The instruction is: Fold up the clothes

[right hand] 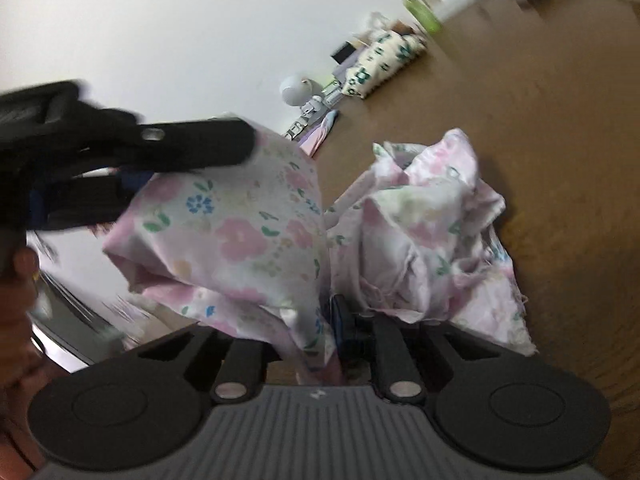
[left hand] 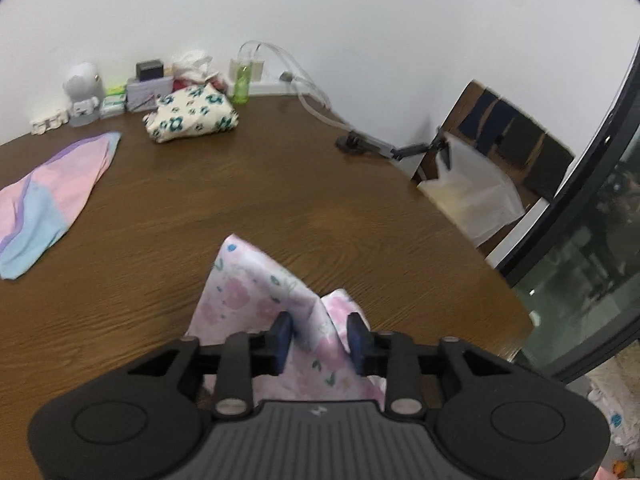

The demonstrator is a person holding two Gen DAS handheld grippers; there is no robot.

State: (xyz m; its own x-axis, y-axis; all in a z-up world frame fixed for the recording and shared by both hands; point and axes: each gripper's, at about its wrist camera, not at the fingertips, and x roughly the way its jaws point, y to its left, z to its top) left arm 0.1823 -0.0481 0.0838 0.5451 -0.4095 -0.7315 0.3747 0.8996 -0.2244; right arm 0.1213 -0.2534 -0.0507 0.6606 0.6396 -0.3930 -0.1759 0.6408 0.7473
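Observation:
A pink floral garment hangs crumpled above the brown wooden table. My left gripper has the cloth bunched between its blue pads, which stand a hand's width apart with fabric draped between them. In the right wrist view the same garment spreads from the left gripper at the left down to my right gripper, which is shut on a fold of it; only the right blue pad shows. A crumpled part rests on the table.
A pink, blue and purple garment lies flat at the left. A folded cream garment with teal flowers sits at the back by small boxes, a white figurine and a green bottle. A chair with a white bag stands right.

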